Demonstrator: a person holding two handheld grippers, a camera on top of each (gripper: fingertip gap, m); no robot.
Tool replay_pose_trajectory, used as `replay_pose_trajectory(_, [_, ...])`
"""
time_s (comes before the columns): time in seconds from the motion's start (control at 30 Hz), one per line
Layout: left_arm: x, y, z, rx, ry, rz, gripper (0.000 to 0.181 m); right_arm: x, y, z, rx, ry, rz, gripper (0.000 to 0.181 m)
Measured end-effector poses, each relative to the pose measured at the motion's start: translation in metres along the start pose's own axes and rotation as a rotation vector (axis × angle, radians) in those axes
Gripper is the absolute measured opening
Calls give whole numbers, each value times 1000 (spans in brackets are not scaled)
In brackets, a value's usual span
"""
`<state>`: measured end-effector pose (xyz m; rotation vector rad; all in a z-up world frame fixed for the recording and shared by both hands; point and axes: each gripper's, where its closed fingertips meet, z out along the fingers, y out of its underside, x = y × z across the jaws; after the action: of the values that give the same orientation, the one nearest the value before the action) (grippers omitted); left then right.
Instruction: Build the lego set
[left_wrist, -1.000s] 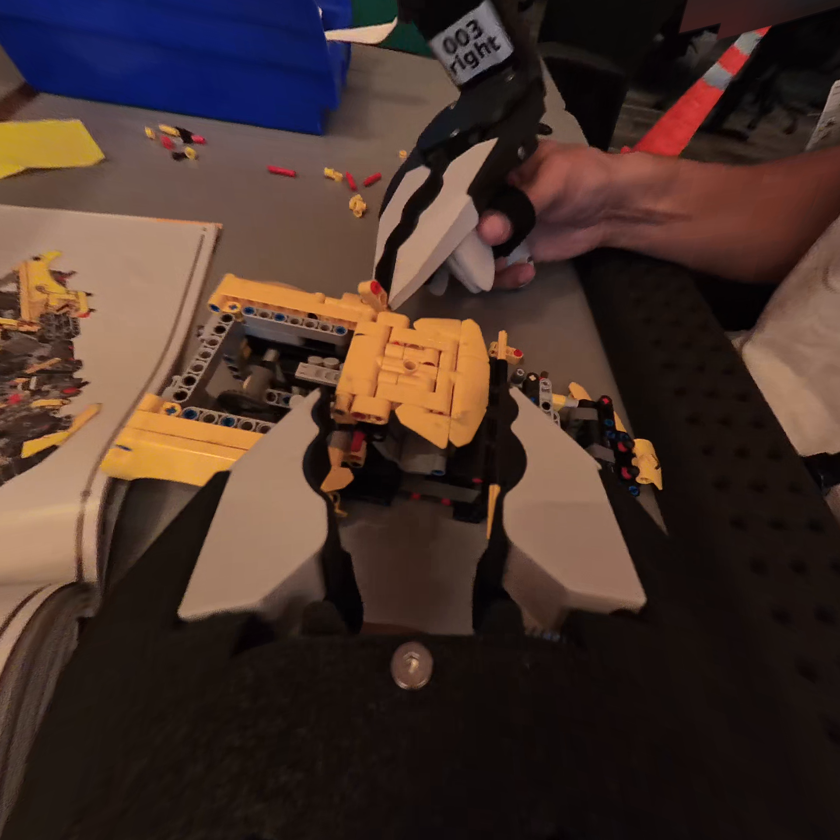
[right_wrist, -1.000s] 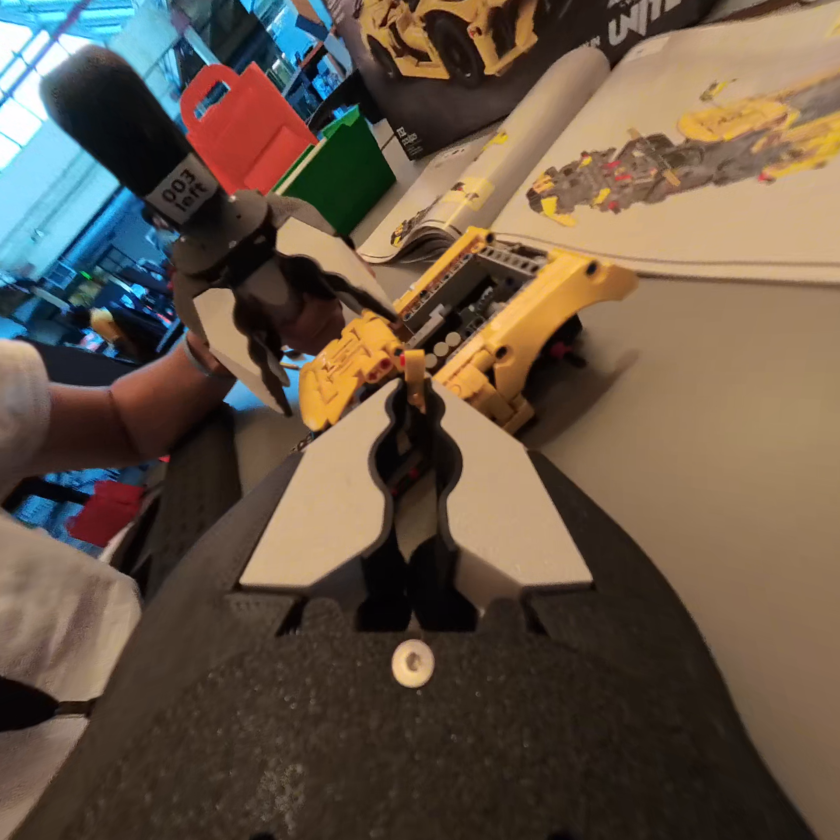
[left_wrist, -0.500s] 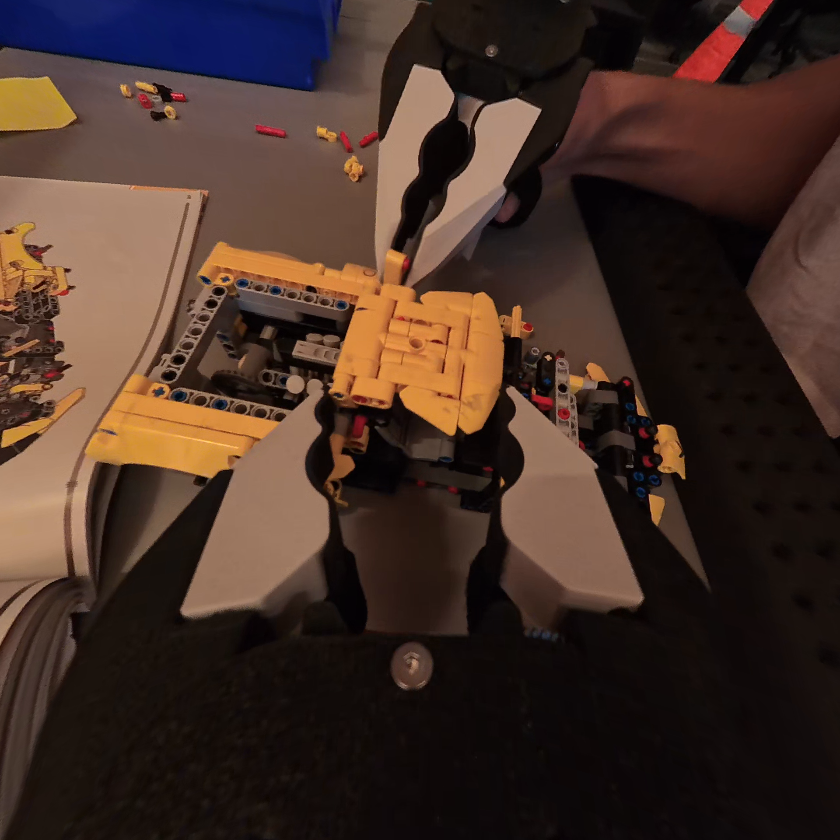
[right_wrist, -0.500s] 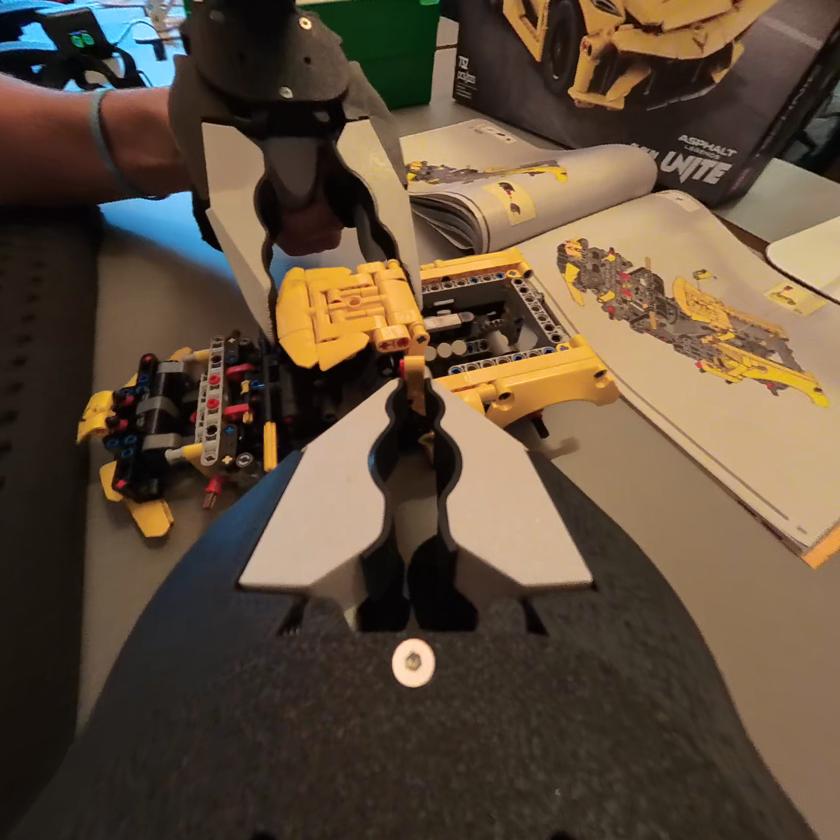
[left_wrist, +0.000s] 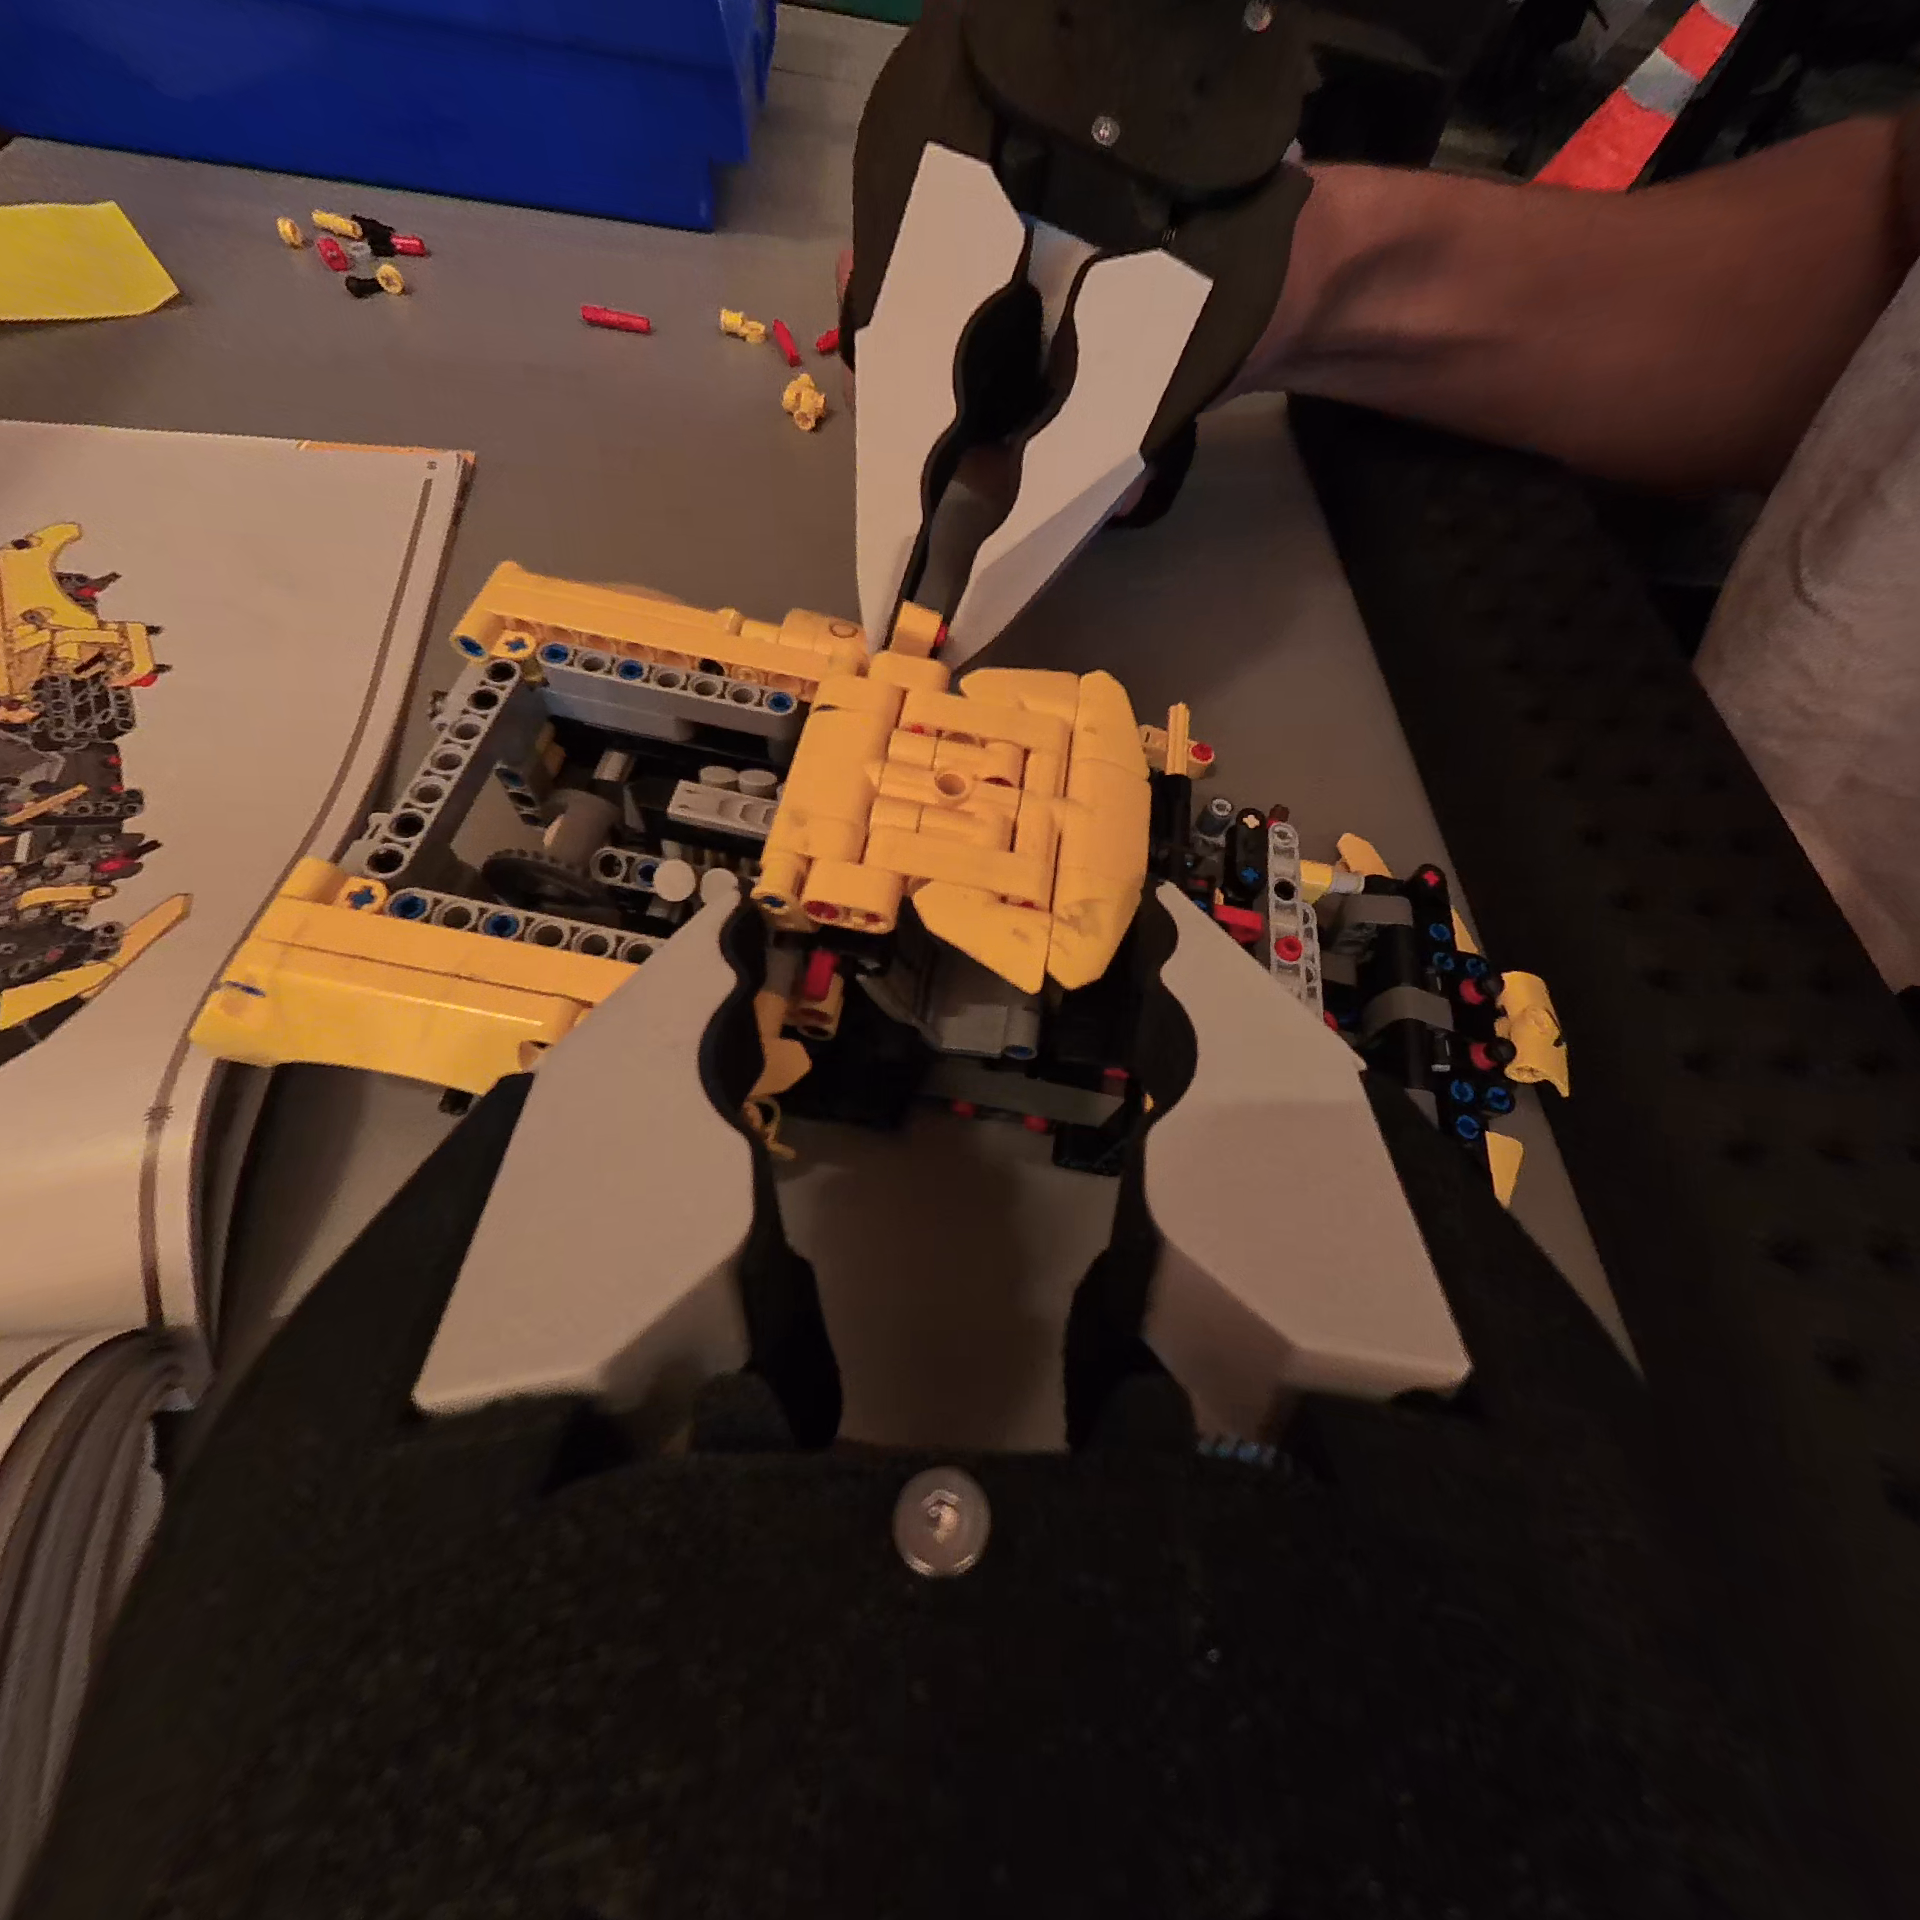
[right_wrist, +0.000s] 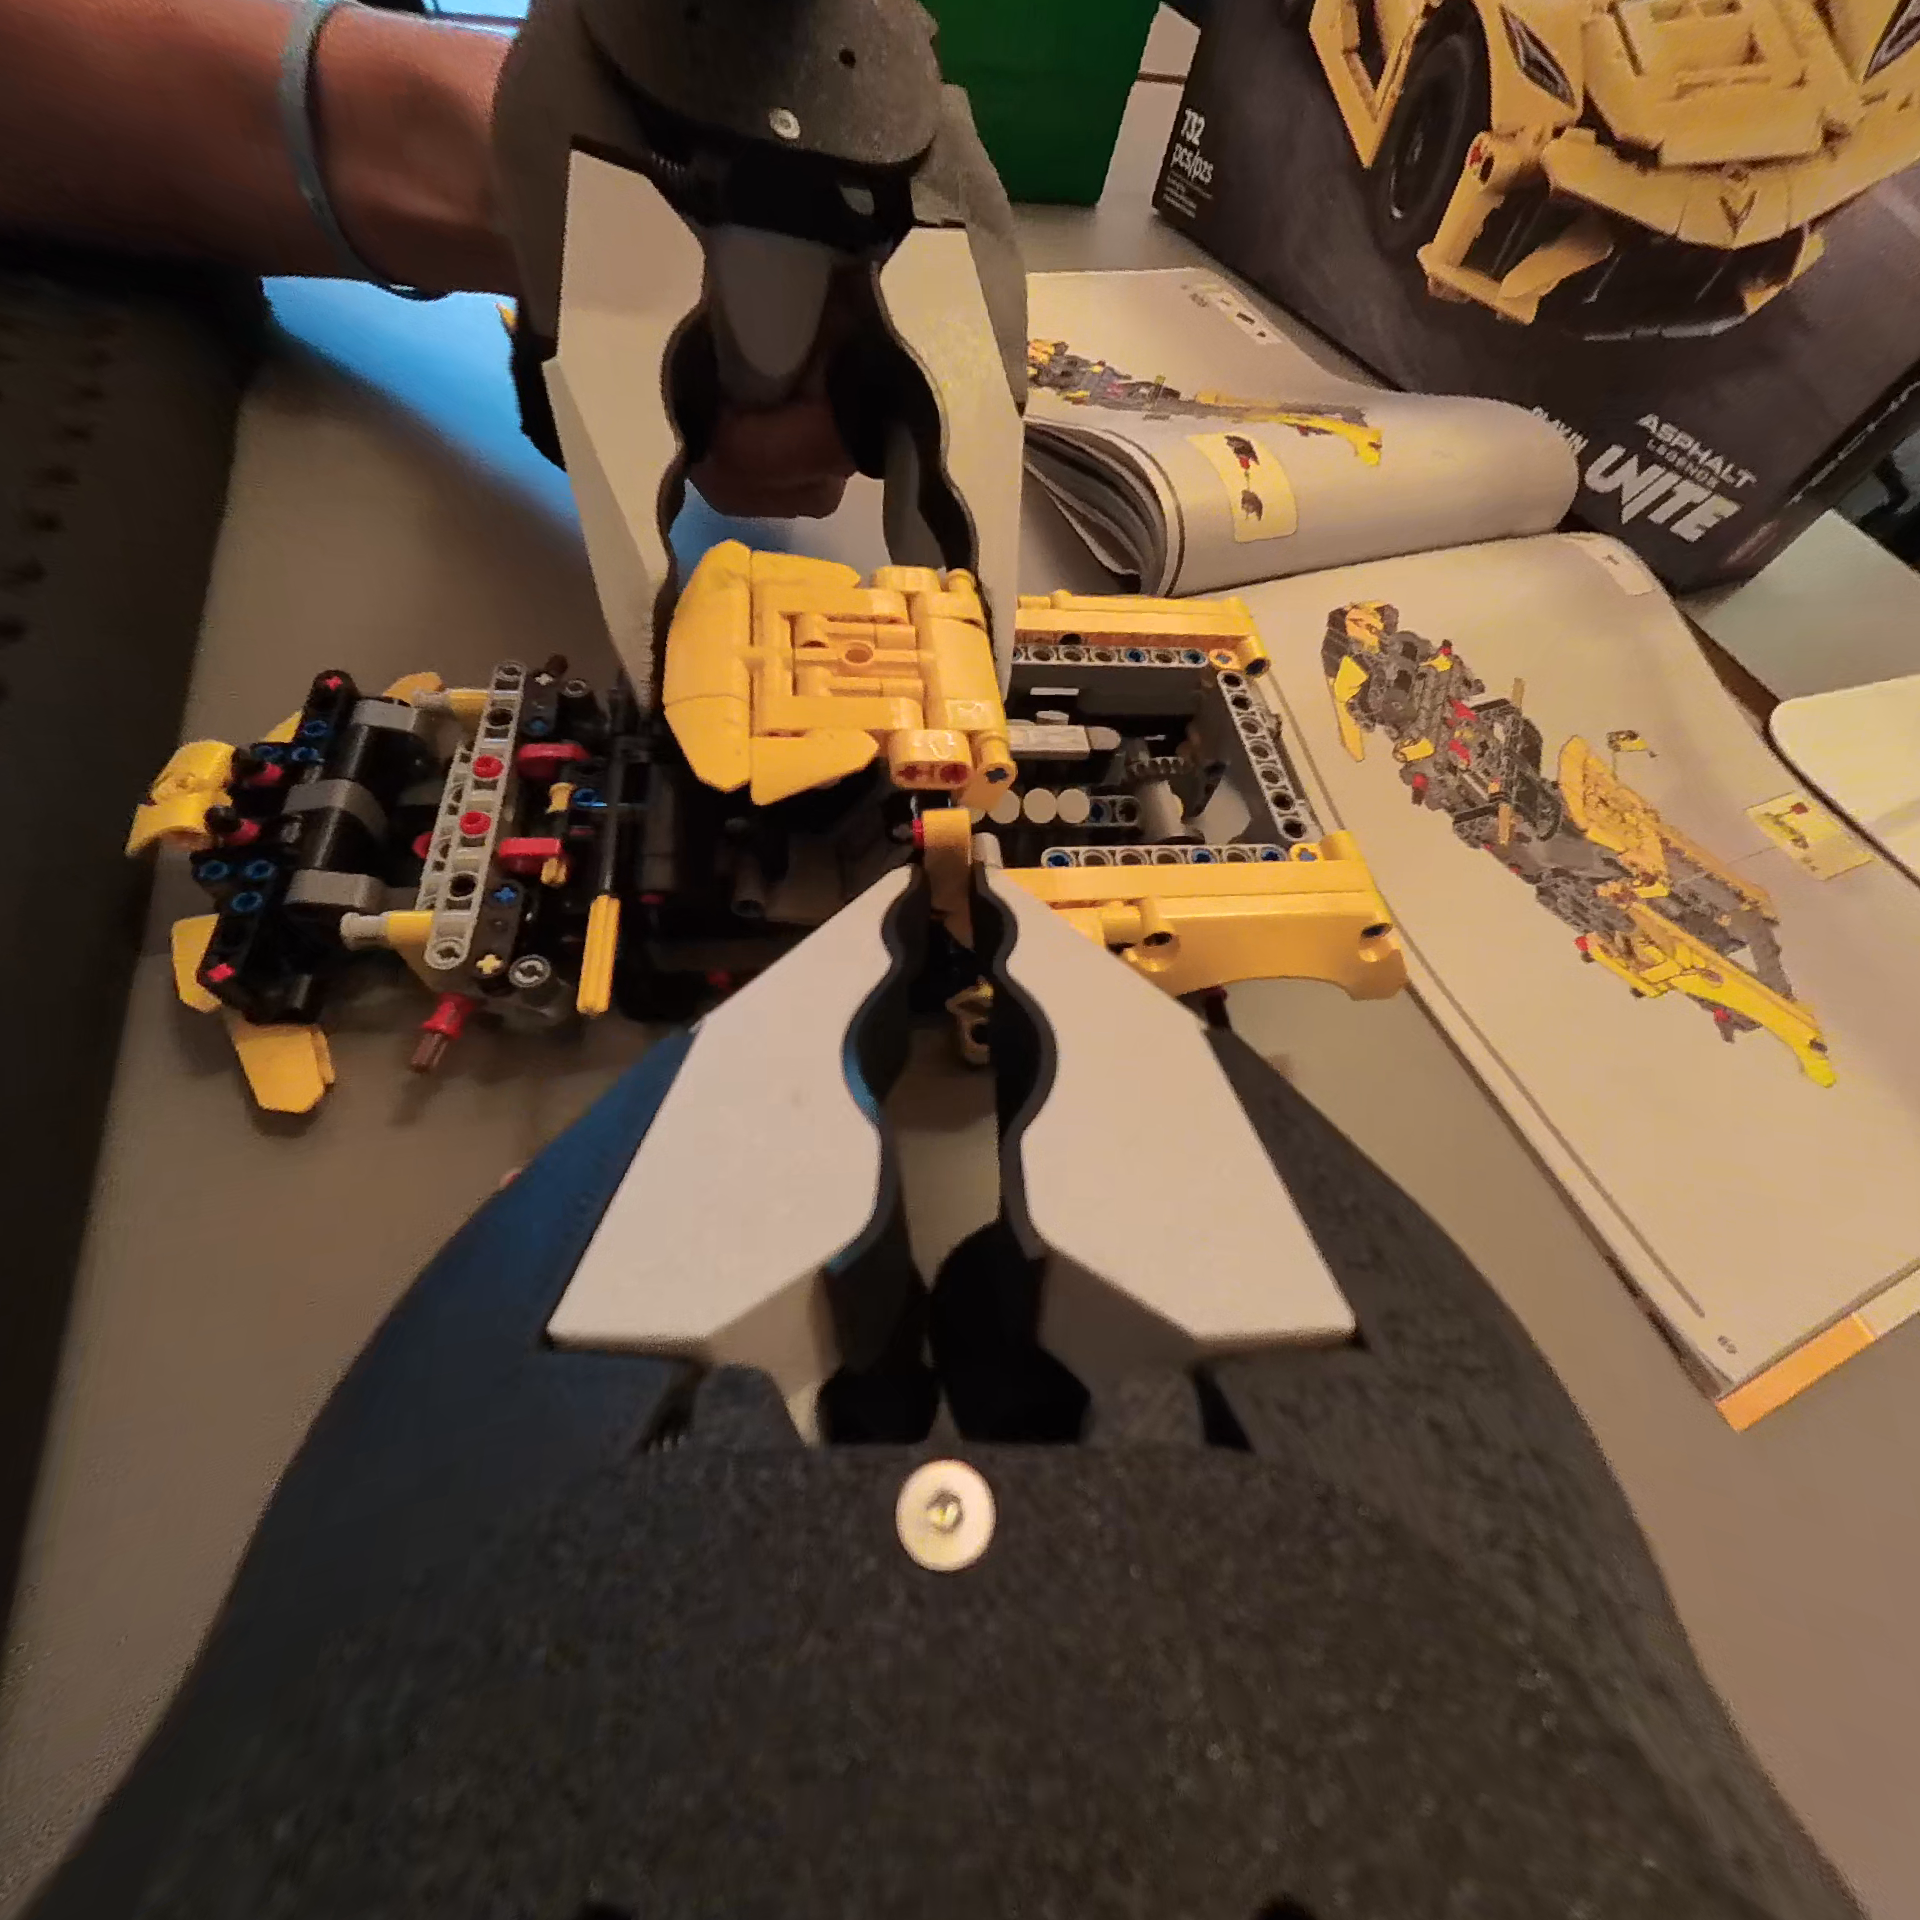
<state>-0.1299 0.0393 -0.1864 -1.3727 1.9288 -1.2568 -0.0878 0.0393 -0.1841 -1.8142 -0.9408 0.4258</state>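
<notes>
A partly built yellow, black and grey lego car (left_wrist: 966, 800) lies on the grey table, also in the right wrist view (right_wrist: 831, 665). My left gripper (left_wrist: 940, 904) straddles the car's middle with its jaws wide, and the fingers press both sides of the yellow block. It also shows in the right wrist view (right_wrist: 821, 655). My right gripper (right_wrist: 945, 883) is shut on a small yellow piece with a red pin (right_wrist: 945, 842). It holds the piece against the car's far side, next to the yellow block, as the left wrist view shows (left_wrist: 920, 629).
An open instruction booklet (left_wrist: 260, 623) lies beside the car, also in the right wrist view (right_wrist: 1558, 935). The set's box (right_wrist: 1558, 208) and a green bin (right_wrist: 1039, 104) stand behind. A blue bin (left_wrist: 416, 83), loose small pieces (left_wrist: 353, 249) and a black perforated mat (left_wrist: 1662, 935) border the area. Left tips to right tips: about 5 cm.
My right gripper has swung round to face the left one and brought the yellow piece up to the car's edge. The left gripper has kept its hold on the car.
</notes>
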Motion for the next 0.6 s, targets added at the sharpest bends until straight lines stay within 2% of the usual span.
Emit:
replay_pose_trajectory(0.17, [0,0,0,2,3,1,71,-2,-8,1,62,-27,-3,6])
replay_pose_trajectory(0.6, [0,0,1,7,8,0,71,-2,0,-2,6,-66,113,6])
